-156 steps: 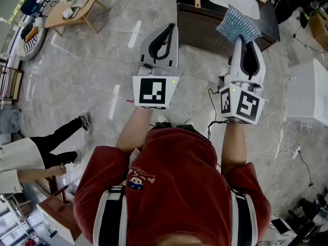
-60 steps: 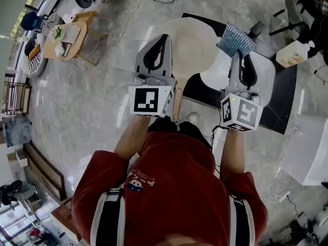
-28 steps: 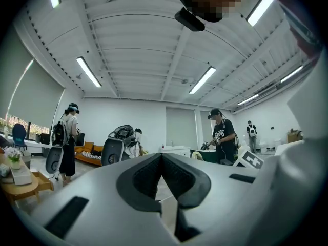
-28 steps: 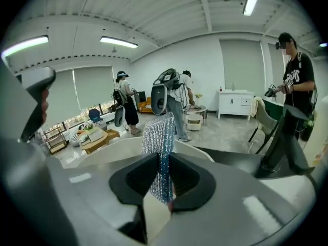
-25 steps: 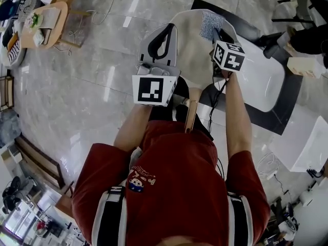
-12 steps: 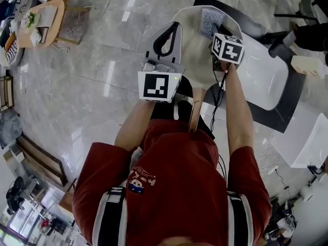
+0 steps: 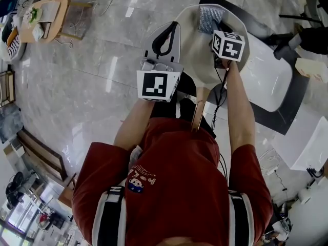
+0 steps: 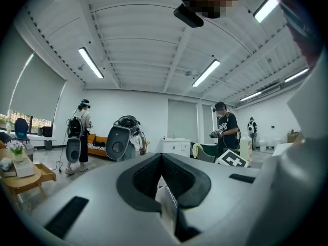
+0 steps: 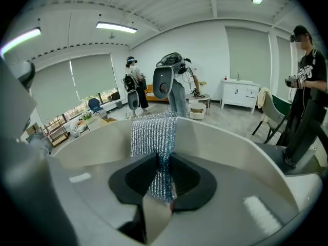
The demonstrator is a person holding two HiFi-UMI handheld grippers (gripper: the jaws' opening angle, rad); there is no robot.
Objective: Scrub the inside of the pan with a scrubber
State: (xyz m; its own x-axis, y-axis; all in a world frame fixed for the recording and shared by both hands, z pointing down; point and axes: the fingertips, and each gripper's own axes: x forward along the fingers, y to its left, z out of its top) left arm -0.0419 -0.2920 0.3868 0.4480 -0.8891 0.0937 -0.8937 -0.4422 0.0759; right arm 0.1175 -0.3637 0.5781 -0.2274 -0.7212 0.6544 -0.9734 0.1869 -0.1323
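A cream pan (image 7: 197,60) sits at the near corner of a dark table (image 7: 287,109), with its wooden handle (image 7: 197,114) pointing back at me. My right gripper (image 7: 214,29) reaches into the pan, shut on a silvery mesh scrubber (image 7: 208,17) that lies against the pan's far inner side. In the right gripper view the scrubber (image 9: 154,132) sticks out past my right gripper (image 9: 163,160), and the pan's wall (image 9: 230,140) curves around it. My left gripper (image 7: 171,28) hovers by the pan's left rim. In its own view my left gripper (image 8: 162,157) is shut with nothing seen between the jaws.
A white oblong tray (image 7: 271,76) lies on the table right of the pan, and a pale bottle (image 7: 310,68) stands beyond it. A white cabinet (image 7: 310,140) is at the right. A small wooden table (image 7: 48,9) stands far left. Other people (image 8: 225,129) stand about the room.
The right gripper, earlier held up with the scrubber, has come down into the pan and nudged it toward the far wall. The left gripper has stayed shut beside the pan.
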